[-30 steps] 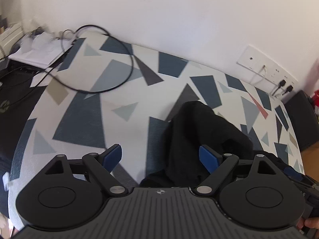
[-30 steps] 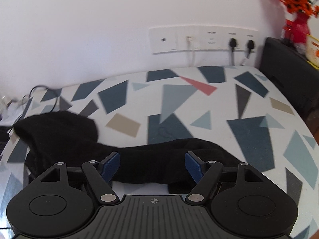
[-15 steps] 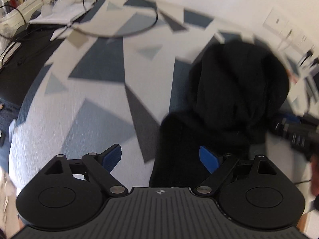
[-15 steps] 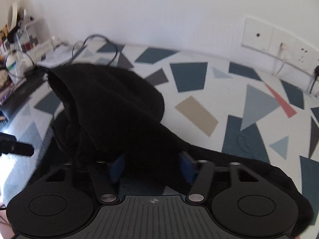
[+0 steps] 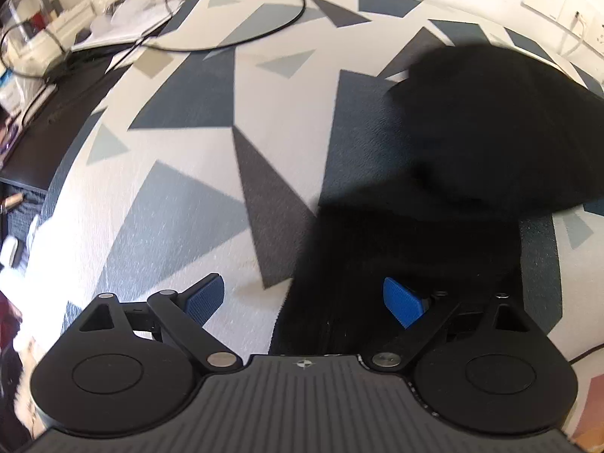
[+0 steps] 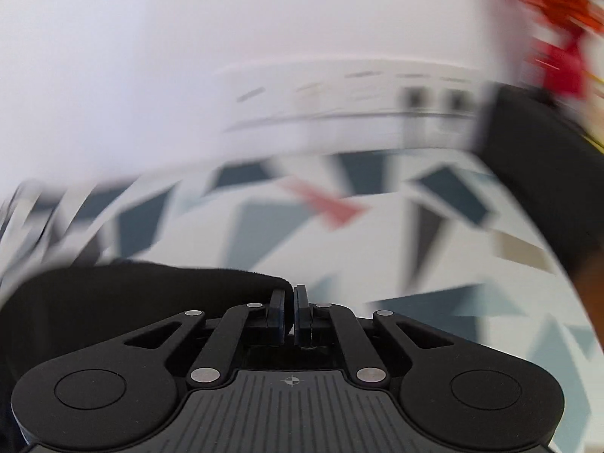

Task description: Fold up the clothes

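Note:
A black garment (image 5: 472, 158) lies bunched on the patterned tablecloth (image 5: 188, 143), right of centre in the left wrist view. My left gripper (image 5: 304, 300) is open, its blue pads apart, the right pad over the garment's near edge and the left pad over bare cloth. In the right wrist view my right gripper (image 6: 290, 315) is shut, with an edge of the black garment (image 6: 132, 294) pinched between the pads and trailing off to the left. That view is heavily motion-blurred.
A black cable (image 5: 241, 34) loops across the table's far left, near papers (image 5: 120, 26) and a dark side surface (image 5: 45, 113). A wall socket panel (image 5: 558, 3) is at the far right. In the right wrist view are blurred wall sockets (image 6: 377, 98), a black object (image 6: 543, 173) and red flowers (image 6: 558, 41).
My right gripper has shut on the garment's edge and swung quickly right, pulling it along. The left gripper stays open and has moved lower and nearer the garment.

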`<state>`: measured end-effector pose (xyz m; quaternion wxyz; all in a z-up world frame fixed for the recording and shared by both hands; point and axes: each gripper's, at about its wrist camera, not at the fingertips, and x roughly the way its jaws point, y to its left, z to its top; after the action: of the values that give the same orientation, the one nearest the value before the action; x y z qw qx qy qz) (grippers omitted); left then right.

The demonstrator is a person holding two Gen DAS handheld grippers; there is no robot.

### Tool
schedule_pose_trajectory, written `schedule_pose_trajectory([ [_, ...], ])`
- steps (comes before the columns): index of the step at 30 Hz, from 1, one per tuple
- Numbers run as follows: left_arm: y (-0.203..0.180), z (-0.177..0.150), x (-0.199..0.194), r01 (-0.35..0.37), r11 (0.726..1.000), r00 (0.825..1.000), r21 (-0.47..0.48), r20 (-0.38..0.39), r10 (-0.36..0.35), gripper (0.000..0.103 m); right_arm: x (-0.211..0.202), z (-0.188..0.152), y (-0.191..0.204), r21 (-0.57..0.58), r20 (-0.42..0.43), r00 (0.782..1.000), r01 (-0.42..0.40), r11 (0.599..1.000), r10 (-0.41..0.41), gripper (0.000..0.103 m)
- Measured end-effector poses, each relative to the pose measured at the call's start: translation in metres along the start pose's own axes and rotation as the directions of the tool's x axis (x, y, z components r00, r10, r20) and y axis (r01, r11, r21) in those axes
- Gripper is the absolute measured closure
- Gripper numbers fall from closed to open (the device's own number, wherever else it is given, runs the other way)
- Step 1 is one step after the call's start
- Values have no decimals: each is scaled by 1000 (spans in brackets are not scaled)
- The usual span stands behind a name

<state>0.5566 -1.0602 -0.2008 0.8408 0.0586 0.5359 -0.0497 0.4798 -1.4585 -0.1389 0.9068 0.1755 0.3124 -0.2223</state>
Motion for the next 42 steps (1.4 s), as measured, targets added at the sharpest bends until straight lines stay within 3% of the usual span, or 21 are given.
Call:
schedule_pose_trajectory([
  [2,-5,1,1,9,1000,1000,6,12,-9,10,-12,6,-27,78,60,996,55,995,-59,99],
  [6,-20,3,3,47,999,998,27,38,-48,14,-27,9,-69,179,88,991,85,980,-102,99],
  [9,-33,4,0,88,993,992,76,79,-94,47,-31,5,-93,215,46,994,91,972,-103,99],
  [10,-37,6,-2,107,991,990,86,86,-114,73,-31,3,-99,220,26,994,96,971,-104,99],
  [11,-40,8,-3,128,988,987,82,84,-134,92,-30,1,-103,220,5,995,100,970,-104,98],
  [15,-40,22,-21,142,990,975,9,173,-141,97,-36,-12,-105,170,-38,991,131,977,-127,87],
  [17,-32,31,-37,152,988,960,-39,245,-137,97,-41,-16,-98,105,-19,991,132,986,-130,77],
  [21,-13,49,-70,115,987,921,-115,385,-63,97,-52,-17,-84,-1,19,996,86,996,-86,72],
  [24,-7,55,-89,90,991,892,-100,451,-36,97,-60,-16,-66,-72,43,999,5,997,-2,72],
  [27,-9,47,-92,62,997,889,-54,457,-30,97,-57,-17,-34,-155,10,990,-134,979,137,69],
  [29,-3,42,-87,80,994,898,-68,439,-42,98,-50,-21,-4,-200,-39,976,-219,955,215,66],
  [32,12,32,-80,106,987,914,-125,403,-47,98,-45,-33,59,-319,-102,942,-334,887,318,54],
  [37,33,11,-75,111,982,927,-155,371,-46,98,-29,-60,159,-498,-250,867,-496,711,430,50],
  [38,37,7,-75,111,980,928,-165,369,-43,98,-25,-69,177,-543,-272,864,-502,673,424,49],
  [40,46,1,-75,116,974,930,-196,367,-37,98,-17,-89,206,-633,-282,880,-471,615,383,49],
  [42,57,-3,-74,122,962,932,-245,363,-26,98,-5,-103,224,-673,-292,891,-450,587,347,51],
])
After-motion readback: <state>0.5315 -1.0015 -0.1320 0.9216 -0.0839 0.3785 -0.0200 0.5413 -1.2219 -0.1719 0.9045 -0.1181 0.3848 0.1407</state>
